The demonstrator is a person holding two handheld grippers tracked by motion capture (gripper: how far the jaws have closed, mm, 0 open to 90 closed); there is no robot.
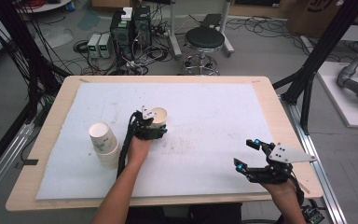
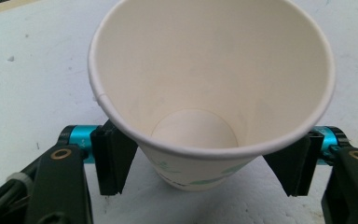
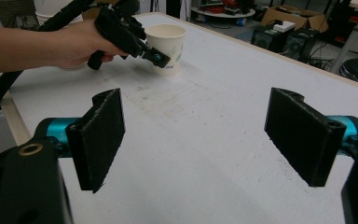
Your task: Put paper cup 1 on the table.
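A white paper cup (image 1: 158, 115) stands upright and empty on the white mat, left of the middle. My left gripper (image 1: 152, 127) comes at it from the near side. In the left gripper view its two black pads (image 2: 114, 156) press the cup (image 2: 205, 70) from both sides, just under the rim. The right gripper view shows that cup (image 3: 166, 40) far off, with the other hand beside it. My right gripper (image 1: 246, 152) hovers near the table's front right corner, open, with only bare mat between its pads (image 3: 100, 135).
A stack of paper cups (image 1: 103, 145) lies on its side at the mat's left. The white mat (image 1: 205, 98) covers most of the wooden table (image 1: 60, 100). A black stool (image 1: 204, 39) and computer boxes (image 1: 129, 28) stand on the floor beyond.
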